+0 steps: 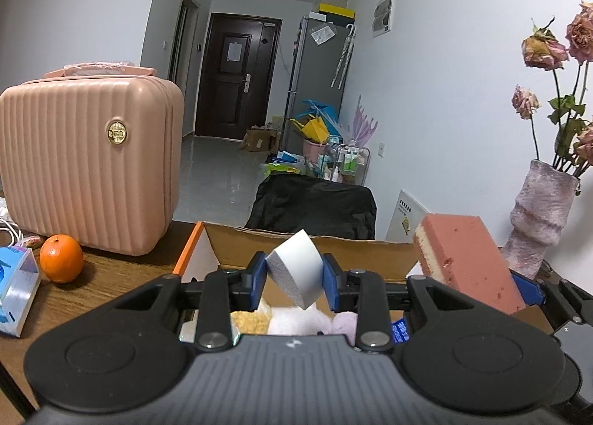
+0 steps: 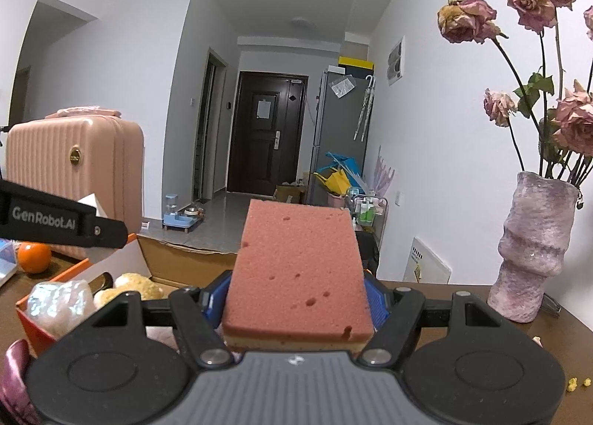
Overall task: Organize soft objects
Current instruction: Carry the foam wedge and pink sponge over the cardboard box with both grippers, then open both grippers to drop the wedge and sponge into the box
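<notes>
Left tongs [image 1: 294, 278] clenched on a white foam block [image 1: 294, 269], held tilted over the open cardboard box [image 1: 315, 245]; right tongs [image 2: 296, 299] grasping a pink sponge [image 2: 296, 269] flat, beside the box's right edge; plush toys [image 1: 307, 321] already lie inside the box. Judgement: carry each piece fully past the box rim, lower it near the toys, then release; avoid the vase [image 2: 530, 247] right of the box.

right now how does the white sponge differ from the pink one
The white sponge is plain white, small and held tilted on a corner; the pink sponge is pink over a yellow layer, pitted, larger and held flat. The white one is over the box. Both are clamped between blue jaws.
</notes>
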### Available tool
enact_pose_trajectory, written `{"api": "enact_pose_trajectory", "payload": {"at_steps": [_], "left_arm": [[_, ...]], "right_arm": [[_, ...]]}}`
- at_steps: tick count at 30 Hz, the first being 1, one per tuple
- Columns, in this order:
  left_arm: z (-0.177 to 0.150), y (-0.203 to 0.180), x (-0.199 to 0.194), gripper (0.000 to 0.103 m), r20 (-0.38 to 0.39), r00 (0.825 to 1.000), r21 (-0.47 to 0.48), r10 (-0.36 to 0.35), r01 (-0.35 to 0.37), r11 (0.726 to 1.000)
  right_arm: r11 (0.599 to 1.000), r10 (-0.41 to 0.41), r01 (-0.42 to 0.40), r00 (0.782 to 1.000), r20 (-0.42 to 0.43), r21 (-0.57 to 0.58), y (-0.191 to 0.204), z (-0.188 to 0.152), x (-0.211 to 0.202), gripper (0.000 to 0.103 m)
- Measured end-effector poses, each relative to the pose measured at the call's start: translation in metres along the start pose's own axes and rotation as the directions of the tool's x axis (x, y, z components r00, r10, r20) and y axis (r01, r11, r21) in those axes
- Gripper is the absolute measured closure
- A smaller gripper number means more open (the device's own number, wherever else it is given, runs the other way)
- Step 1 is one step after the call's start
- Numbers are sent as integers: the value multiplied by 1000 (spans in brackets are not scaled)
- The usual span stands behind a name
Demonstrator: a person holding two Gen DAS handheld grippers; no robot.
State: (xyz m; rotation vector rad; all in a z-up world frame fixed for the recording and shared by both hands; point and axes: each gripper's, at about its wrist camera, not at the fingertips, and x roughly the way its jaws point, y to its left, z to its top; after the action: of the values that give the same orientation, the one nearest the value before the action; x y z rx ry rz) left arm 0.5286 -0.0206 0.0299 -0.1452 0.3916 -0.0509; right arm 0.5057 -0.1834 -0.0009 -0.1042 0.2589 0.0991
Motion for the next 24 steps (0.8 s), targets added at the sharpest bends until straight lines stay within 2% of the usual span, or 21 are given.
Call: {"api": "enact_pose_trajectory", "payload": {"at_steps": [15,24], "left_arm": [[2,-3,30,70,-27,999,-3,41,-41,999],[-2,1,45,70,-68,995,-10,68,-69,998]], "right_arm": [[1000,-2,2,1000,-29,-2,8,3,28,33],[1000,0,0,998,-64,-7,9,0,41,33]]}}
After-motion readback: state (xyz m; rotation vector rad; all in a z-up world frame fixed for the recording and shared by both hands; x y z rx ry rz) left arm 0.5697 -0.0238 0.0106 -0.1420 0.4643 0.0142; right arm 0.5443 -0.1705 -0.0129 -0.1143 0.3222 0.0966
